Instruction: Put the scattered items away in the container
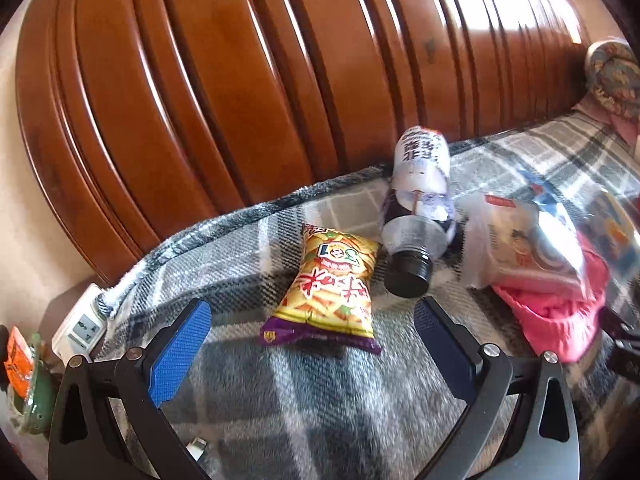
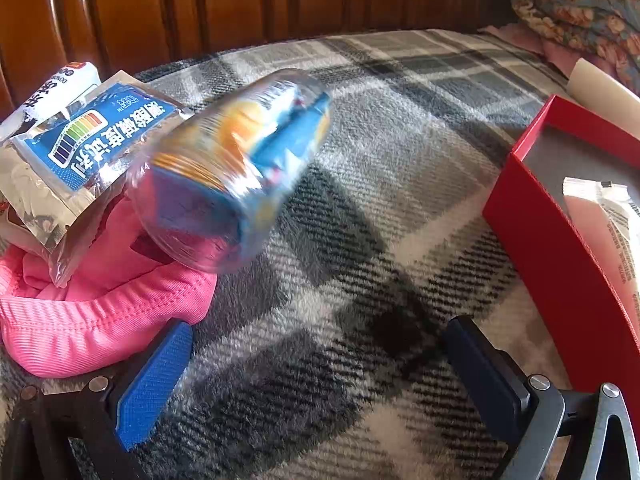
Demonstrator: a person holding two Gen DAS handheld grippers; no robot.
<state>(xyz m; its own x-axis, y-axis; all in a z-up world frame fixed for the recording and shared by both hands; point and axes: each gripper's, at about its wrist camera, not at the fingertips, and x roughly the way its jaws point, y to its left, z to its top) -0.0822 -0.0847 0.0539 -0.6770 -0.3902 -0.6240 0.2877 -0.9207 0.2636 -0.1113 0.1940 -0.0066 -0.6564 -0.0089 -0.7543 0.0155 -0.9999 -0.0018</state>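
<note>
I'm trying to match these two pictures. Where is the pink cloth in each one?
Left wrist view: the pink cloth lies at the right, partly under clear packets.
Right wrist view: the pink cloth fills the lower left, beside the claw's blue pad.
Shared landmark: the grey plaid blanket under everything.

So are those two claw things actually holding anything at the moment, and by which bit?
Nothing is held. The left gripper is open above the snack bag; the right gripper is open over bare plaid blanket.

Fuzzy plaid fleece blanket, glossy grooved wooden headboard, shiny foil snack bag.
</note>
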